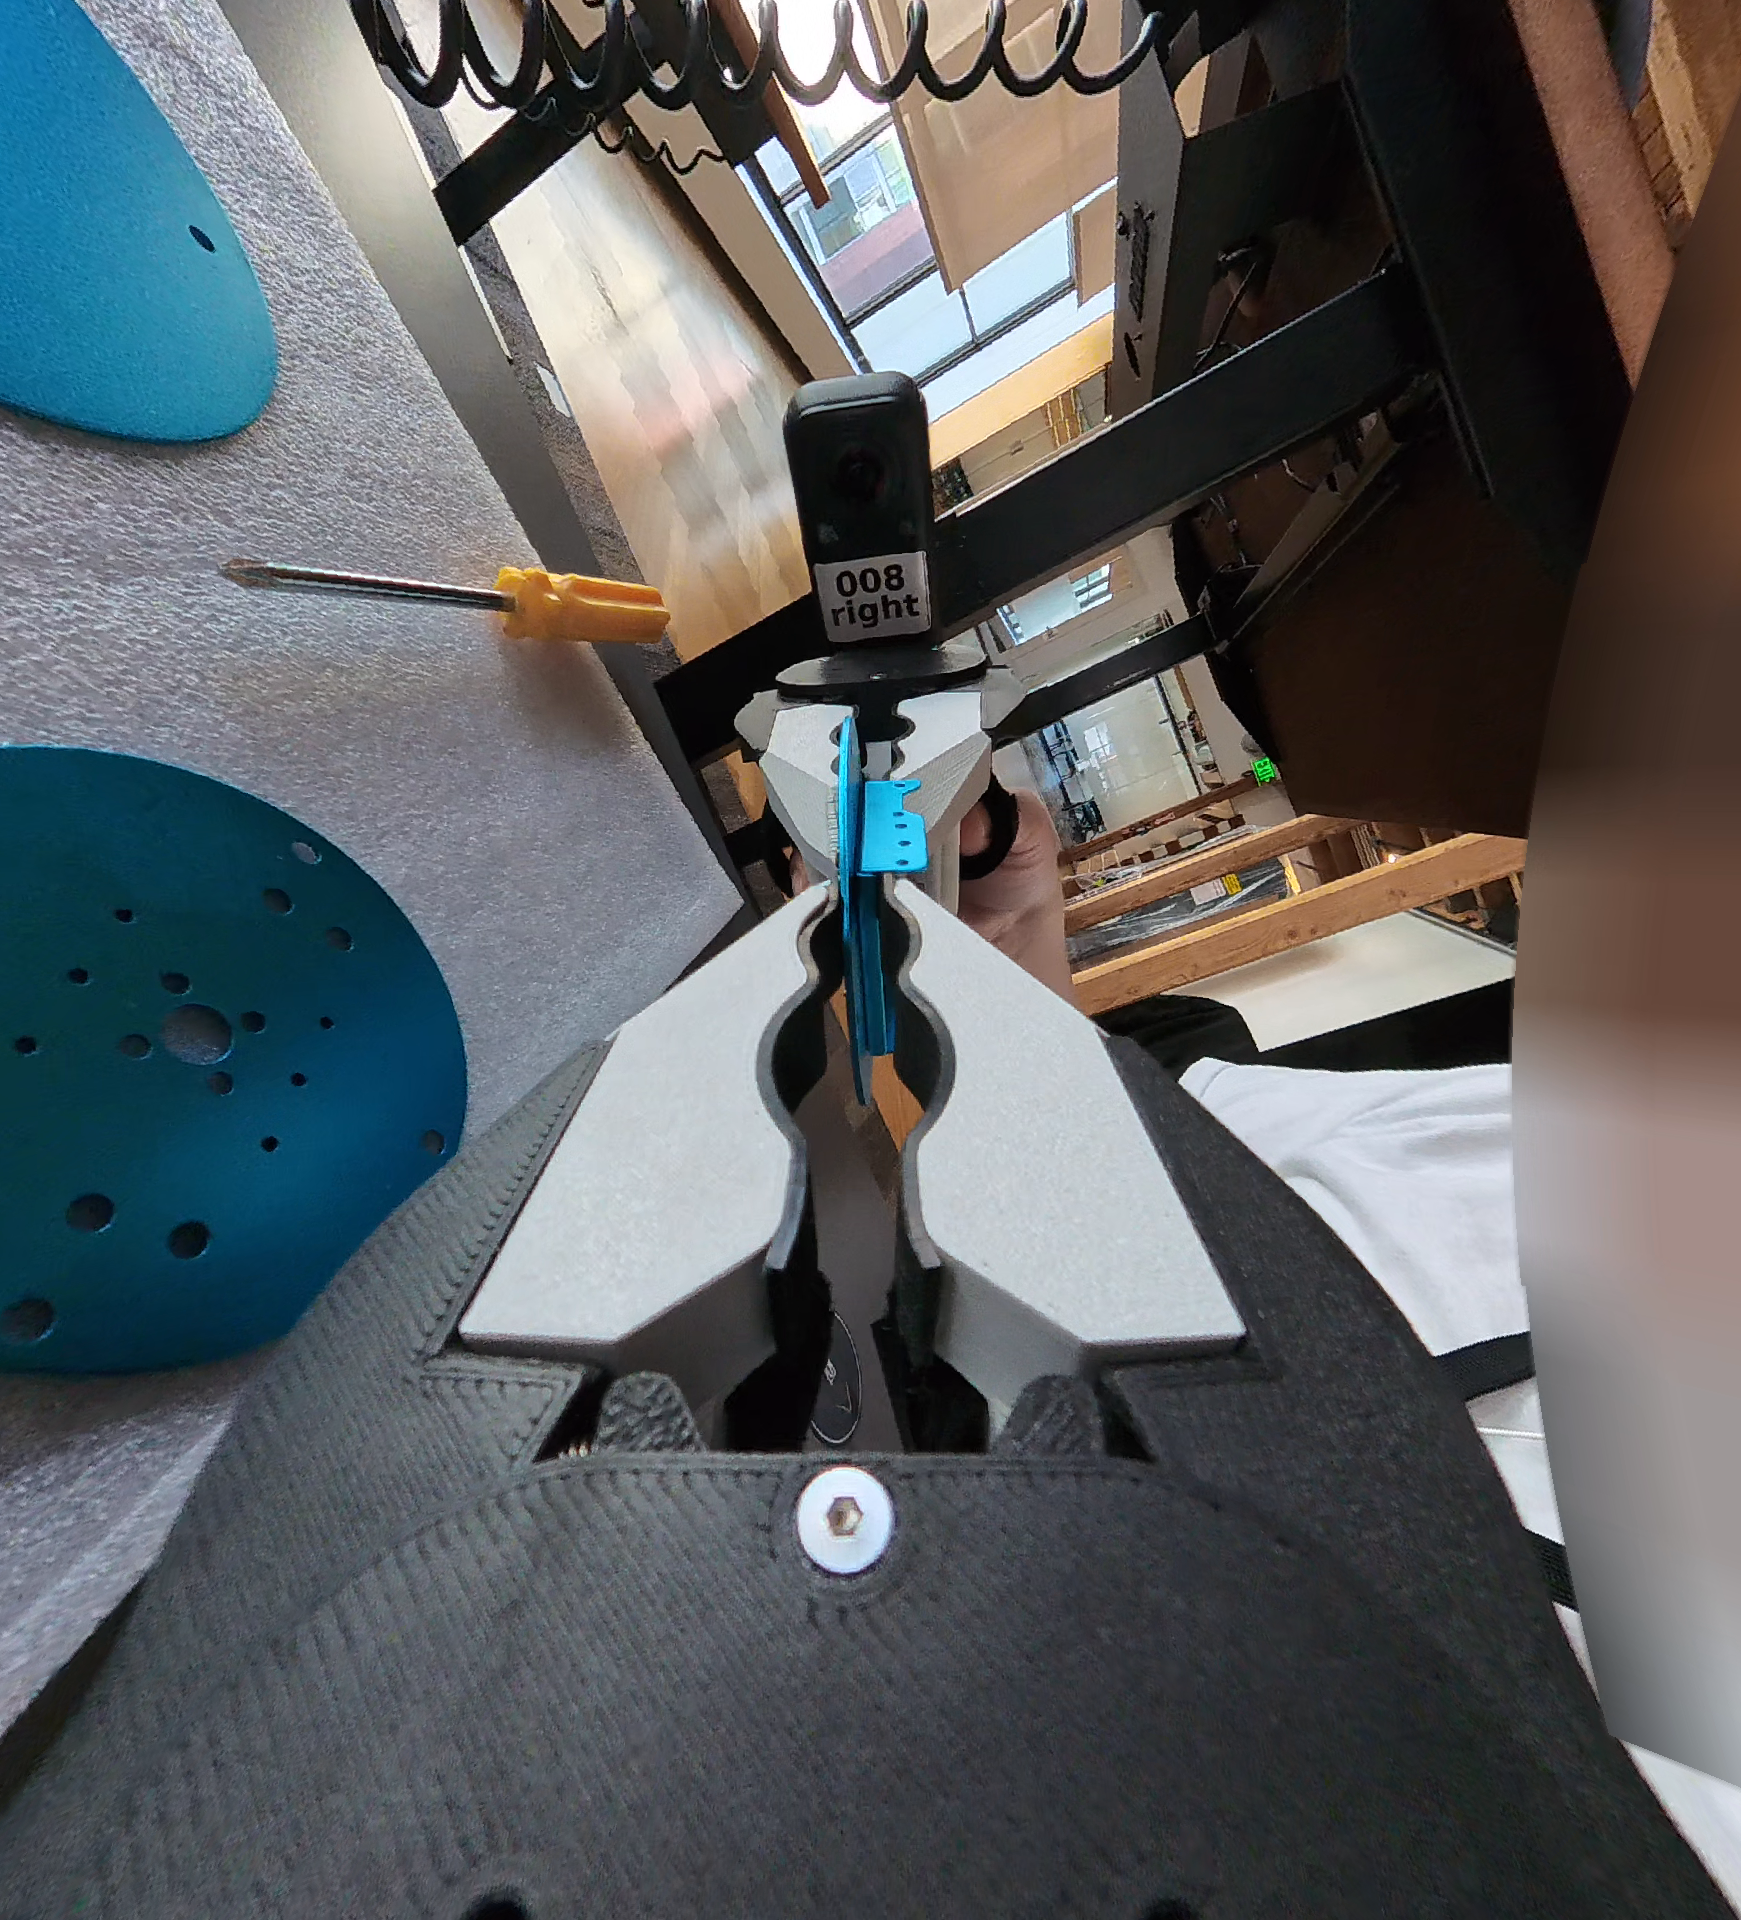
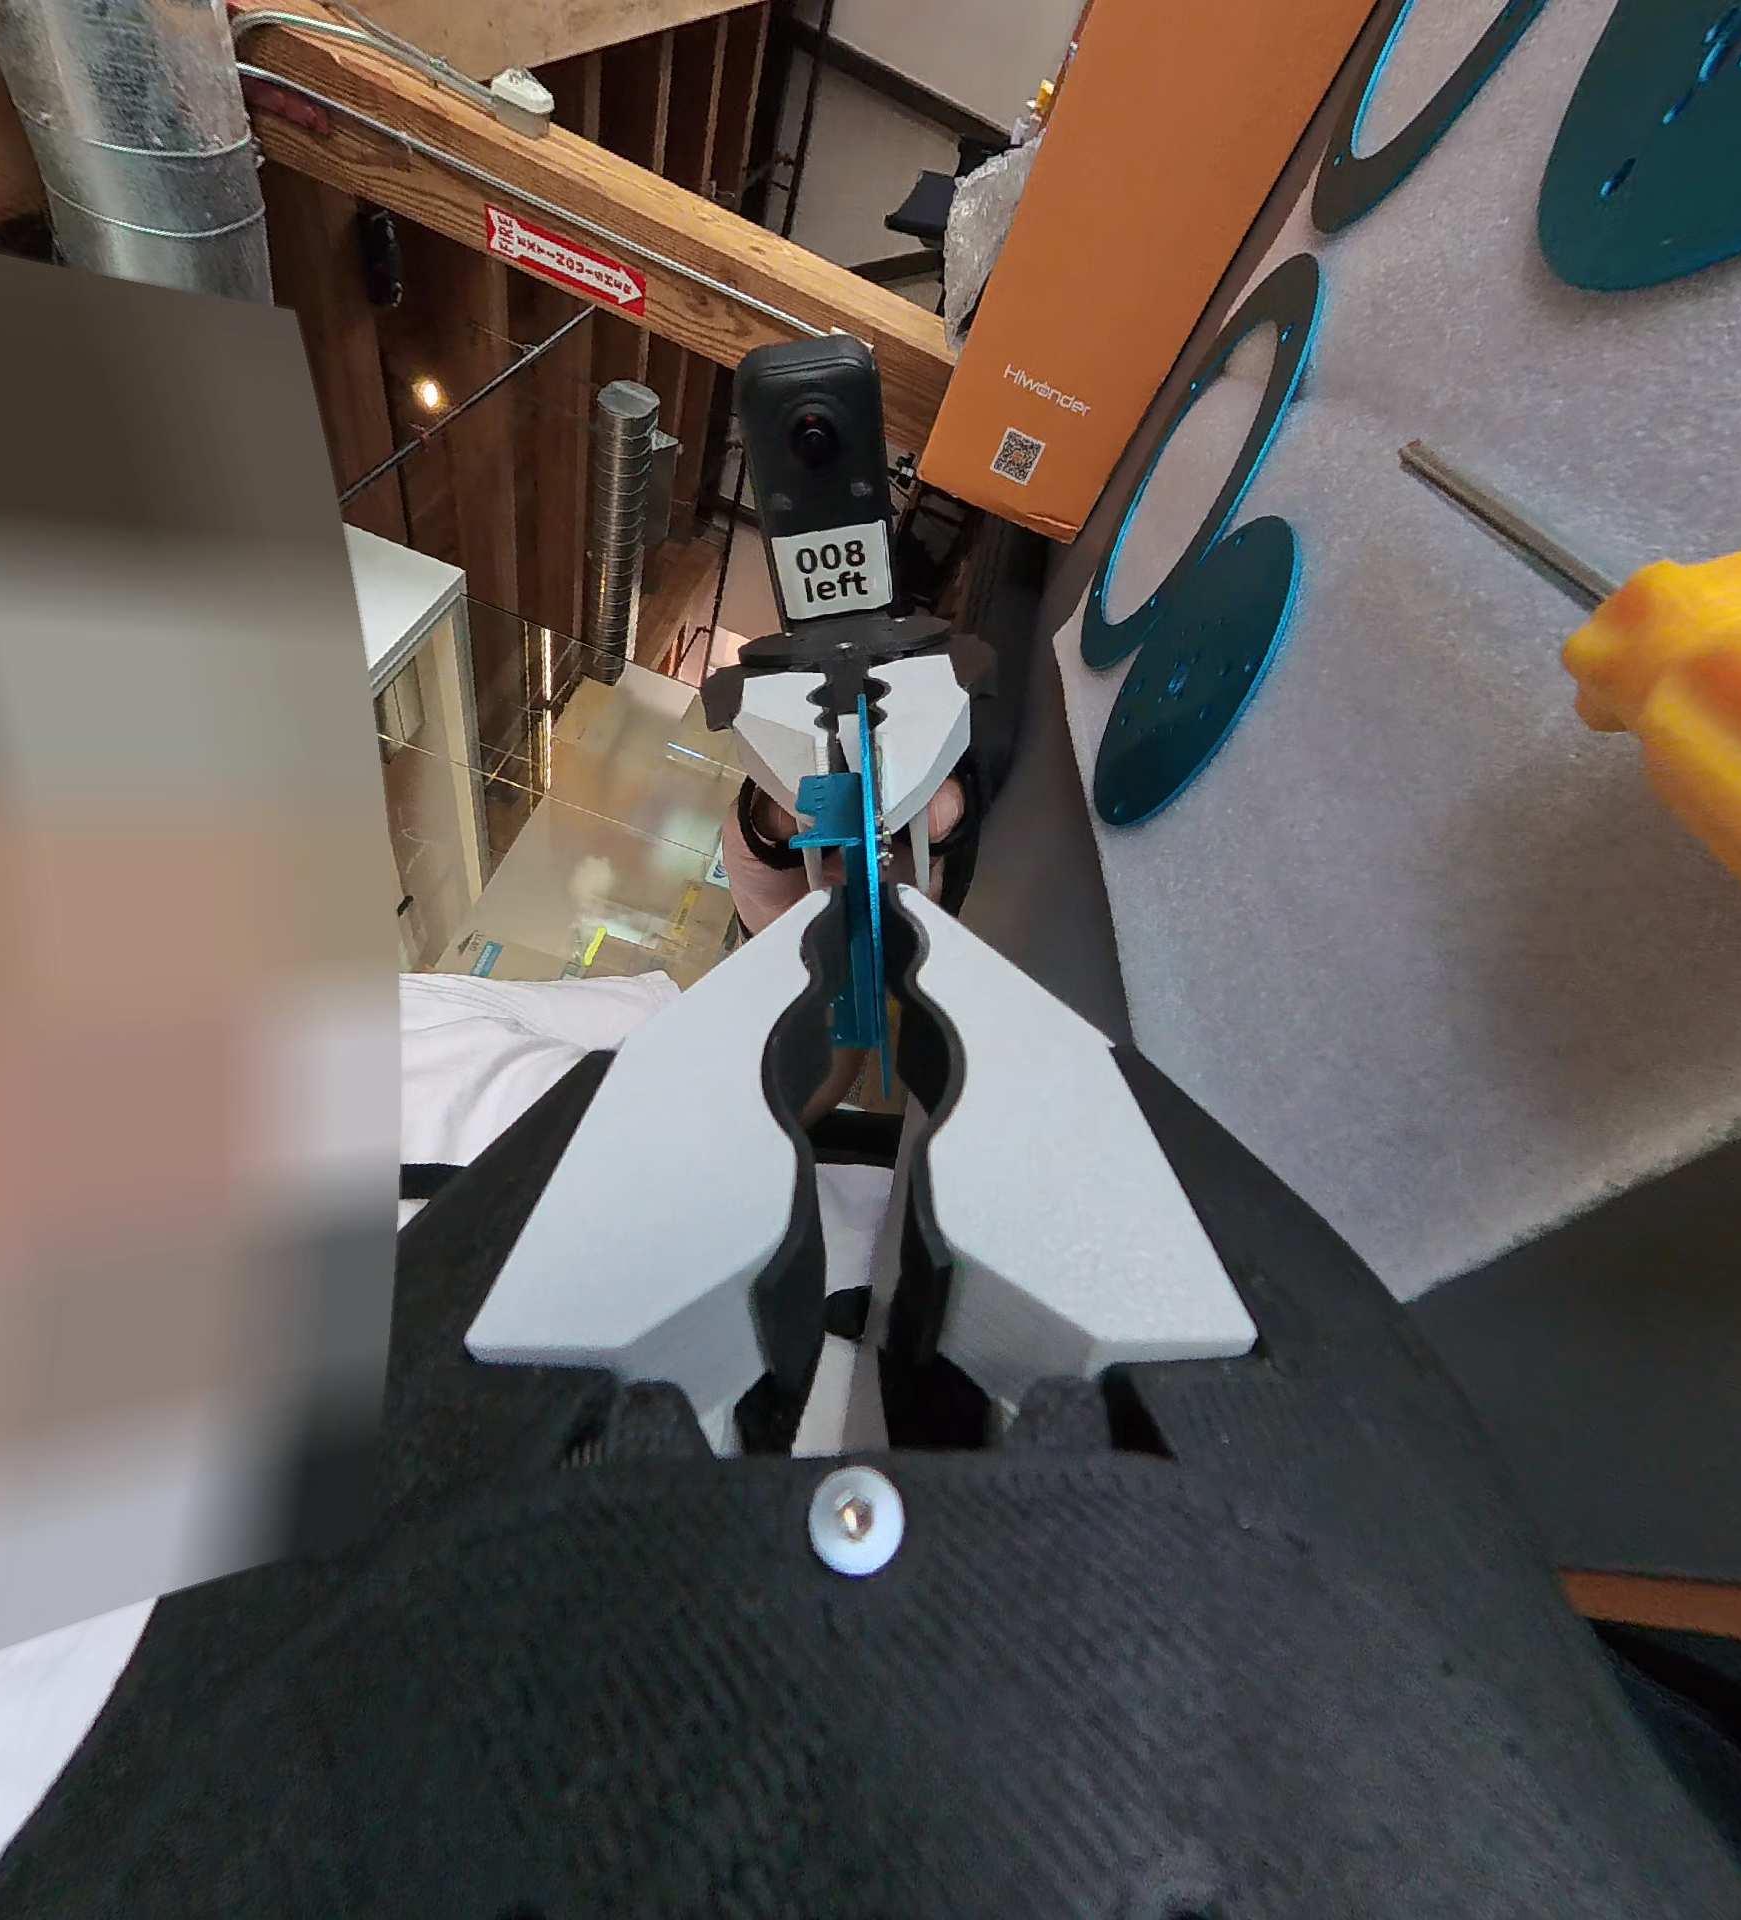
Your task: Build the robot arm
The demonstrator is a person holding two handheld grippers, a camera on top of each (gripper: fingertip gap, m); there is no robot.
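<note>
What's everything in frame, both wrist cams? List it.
Foam mat: 1, grey, covers the bench.
Perforated discs: 2 in each view, blue, flat on the mat.
Rings: 2, blue, on the mat by the box.
Phillips screwdriver: 1, yellow handle, lying on the mat.
Cardboard box: 1, orange, at the mat's edge.
Coiled cable: 1, black, overhead.
Plate with bracket: 1, blue, edge-on, off the mat, between both grippers.
Cameras: 2, black, one atop each gripper.
Left gripper: white fingers, shut on the plate.
Right gripper: white fingers, shut on the plate's opposite edge.
Hand: behind the right gripper.
</note>
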